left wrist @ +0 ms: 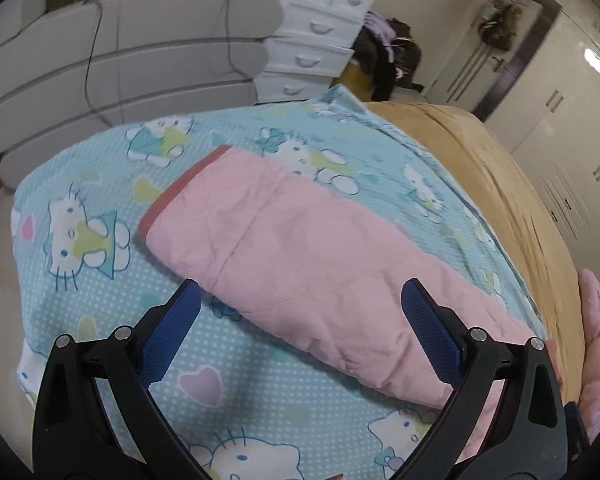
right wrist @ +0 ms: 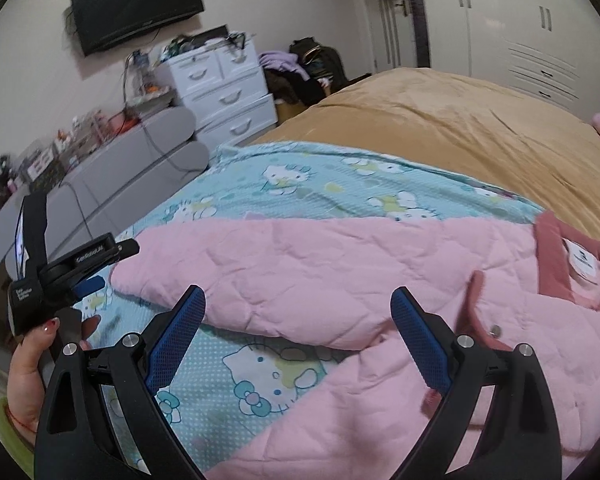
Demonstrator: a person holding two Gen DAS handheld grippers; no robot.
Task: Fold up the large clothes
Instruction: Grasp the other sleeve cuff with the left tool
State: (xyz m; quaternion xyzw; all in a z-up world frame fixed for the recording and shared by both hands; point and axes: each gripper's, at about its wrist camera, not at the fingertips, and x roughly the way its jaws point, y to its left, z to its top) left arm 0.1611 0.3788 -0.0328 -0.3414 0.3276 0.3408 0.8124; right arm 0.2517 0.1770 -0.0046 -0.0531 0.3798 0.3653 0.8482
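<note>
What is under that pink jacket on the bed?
The pink jacket lies on a blue cartoon-cat sheet, which covers part of a tan blanket. Whatever sits directly beneath the jacket's middle is hidden by its padding.

Walls: pale, plain, carrying a dark television (right wrist: 137, 2) high up.
Drawers: a white chest of drawers (right wrist: 225, 88) is standing against the wall.
Bench: a long grey padded unit (left wrist: 128, 68) is running alongside the bed.
Wardrobe: glossy white wardrobe doors (right wrist: 540, 36) are reflecting light.
Bed: a tan blanket (right wrist: 452, 128) is covering it.
</note>
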